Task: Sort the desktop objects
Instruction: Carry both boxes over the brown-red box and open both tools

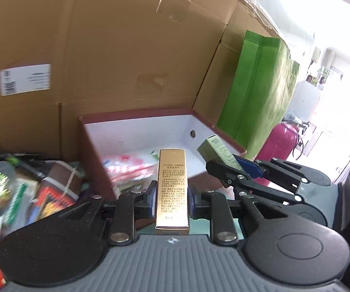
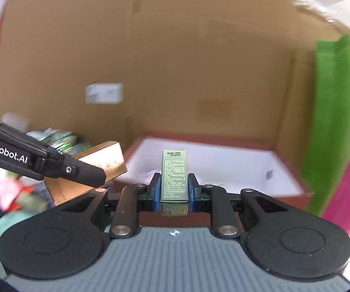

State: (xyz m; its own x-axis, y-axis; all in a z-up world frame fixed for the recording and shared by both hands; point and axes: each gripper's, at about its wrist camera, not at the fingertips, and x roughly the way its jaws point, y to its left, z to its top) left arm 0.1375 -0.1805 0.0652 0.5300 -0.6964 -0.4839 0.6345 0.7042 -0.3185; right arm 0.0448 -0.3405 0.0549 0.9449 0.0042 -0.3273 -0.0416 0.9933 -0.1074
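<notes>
Each hand-held gripper clamps a slim carton in front of an open red-walled box with a white inside.

In the left wrist view, the left gripper (image 1: 172, 199) sits at lower centre with its blue pads pressed on both sides of a tall gold rectangular carton (image 1: 172, 189) printed with dark text. The right gripper (image 1: 233, 168) enters from the right of the frame, closed on a pale green rectangular carton (image 1: 217, 149) that is tilted over the near right corner of the red-walled box (image 1: 136, 131). A blurred heap of mixed packets (image 1: 17, 189) fills the lower left. A large brown cardboard sheet (image 1: 126, 48) stands behind, and a bright green fabric bag (image 1: 257, 92) stands at the right.
</notes>
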